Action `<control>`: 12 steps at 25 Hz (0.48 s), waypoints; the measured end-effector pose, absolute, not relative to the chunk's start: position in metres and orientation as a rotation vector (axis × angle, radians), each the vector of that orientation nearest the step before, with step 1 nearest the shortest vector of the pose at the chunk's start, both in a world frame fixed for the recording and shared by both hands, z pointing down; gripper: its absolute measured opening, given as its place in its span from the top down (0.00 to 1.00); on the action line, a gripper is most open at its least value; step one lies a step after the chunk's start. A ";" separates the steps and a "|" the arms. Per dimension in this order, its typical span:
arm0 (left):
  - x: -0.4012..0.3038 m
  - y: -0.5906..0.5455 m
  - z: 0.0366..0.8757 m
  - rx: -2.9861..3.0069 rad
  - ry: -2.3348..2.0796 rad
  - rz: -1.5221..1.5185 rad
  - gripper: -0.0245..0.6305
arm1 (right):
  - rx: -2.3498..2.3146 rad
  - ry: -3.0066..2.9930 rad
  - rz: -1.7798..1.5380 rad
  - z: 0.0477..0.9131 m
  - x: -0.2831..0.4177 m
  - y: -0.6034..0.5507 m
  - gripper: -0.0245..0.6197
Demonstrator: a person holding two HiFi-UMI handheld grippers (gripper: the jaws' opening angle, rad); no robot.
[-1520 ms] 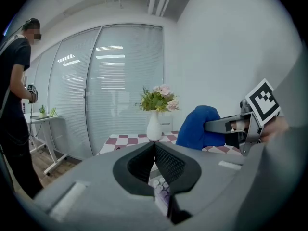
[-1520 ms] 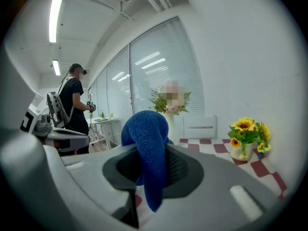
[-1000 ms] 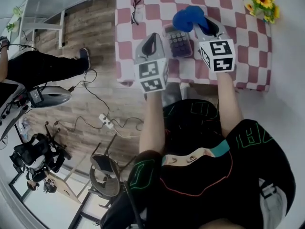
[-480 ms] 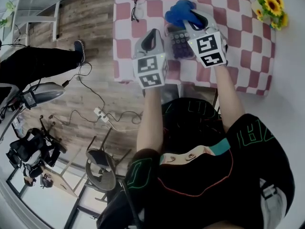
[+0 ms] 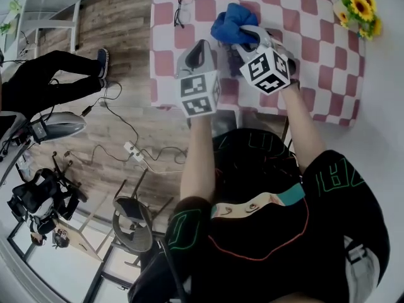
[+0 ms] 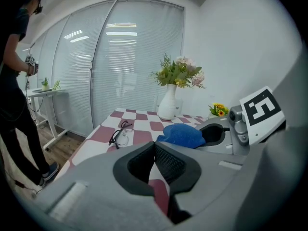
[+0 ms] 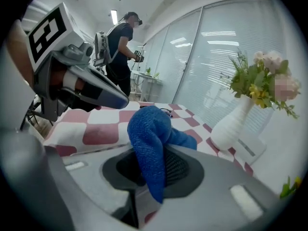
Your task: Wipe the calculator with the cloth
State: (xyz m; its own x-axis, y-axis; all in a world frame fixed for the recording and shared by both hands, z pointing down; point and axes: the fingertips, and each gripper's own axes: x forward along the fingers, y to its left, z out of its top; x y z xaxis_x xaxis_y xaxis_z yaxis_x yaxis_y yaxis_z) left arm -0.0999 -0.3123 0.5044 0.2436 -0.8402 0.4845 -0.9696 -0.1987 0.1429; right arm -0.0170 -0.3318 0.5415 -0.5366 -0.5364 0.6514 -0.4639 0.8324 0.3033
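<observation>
My right gripper (image 5: 243,35) is shut on the blue cloth (image 5: 228,21), which bunches out past its jaws over the checkered table (image 5: 315,40). In the right gripper view the cloth (image 7: 148,141) hangs pinched between the pads. The calculator lies mostly hidden under the right gripper and cloth; only a dark sliver (image 5: 228,60) shows between the two grippers. My left gripper (image 5: 201,45) sits just left of it near the table's front edge, jaws shut with nothing between them (image 6: 155,146). From the left gripper view the cloth (image 6: 181,134) lies ahead to the right.
A pair of glasses (image 5: 180,12) lies at the table's far left. Small sunflowers (image 5: 355,6) stand at the far right corner, and a white vase of flowers (image 6: 168,107) at the back. A person (image 5: 50,84) stands on the wooden floor to the left, near cables.
My right gripper has carried the cloth leftward across the calculator, which now is almost wholly covered. The left gripper has hardly moved.
</observation>
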 end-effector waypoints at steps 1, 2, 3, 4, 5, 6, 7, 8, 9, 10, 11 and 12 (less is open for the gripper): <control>-0.099 -0.311 0.505 2.107 -1.652 0.418 0.95 | 0.699 -2.223 -0.123 0.544 -0.017 -0.329 0.80; -0.099 -0.309 0.507 2.108 -1.652 0.418 0.95 | 0.673 -2.218 -0.133 0.545 -0.017 -0.326 0.80; -0.098 -0.307 0.509 2.108 -1.652 0.421 0.95 | 0.652 -2.215 -0.144 0.546 -0.016 -0.323 0.80; -0.098 -0.306 0.510 2.108 -1.652 0.424 0.95 | 0.634 -2.213 -0.154 0.546 -0.016 -0.320 0.80; -0.097 -0.304 0.509 2.109 -1.653 0.423 0.95 | 0.616 -2.213 -0.161 0.546 -0.015 -0.317 0.80; -0.096 -0.304 0.508 2.110 -1.654 0.418 0.95 | 0.596 -2.211 -0.168 0.546 -0.015 -0.314 0.80; -0.095 -0.303 0.507 2.112 -1.656 0.414 0.95 | 0.573 -2.207 -0.176 0.547 -0.015 -0.311 0.80; -0.095 -0.301 0.508 2.113 -1.657 0.411 0.95 | 0.548 -2.200 -0.185 0.549 -0.015 -0.306 0.80; -0.095 -0.299 0.509 2.113 -1.659 0.409 0.95 | 0.527 -2.193 -0.194 0.552 -0.015 -0.302 0.80; -0.095 -0.297 0.509 2.113 -1.661 0.405 0.95 | 0.515 -2.187 -0.202 0.554 -0.015 -0.298 0.80; -0.095 -0.295 0.509 2.112 -1.666 0.402 0.95 | 0.510 -2.183 -0.207 0.555 -0.015 -0.295 0.80; -0.097 -0.293 0.509 2.111 -1.672 0.401 0.95 | 0.509 -2.180 -0.209 0.555 -0.015 -0.293 0.80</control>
State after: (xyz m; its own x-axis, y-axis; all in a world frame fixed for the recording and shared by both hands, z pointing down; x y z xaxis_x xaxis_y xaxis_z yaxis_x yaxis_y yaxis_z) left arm -0.0967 -0.2929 0.5089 0.2370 -0.8509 0.4688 -0.9710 -0.1918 0.1427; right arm -0.0148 -0.2928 0.5551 -0.5437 -0.4295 0.7211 -0.2845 0.9026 0.3230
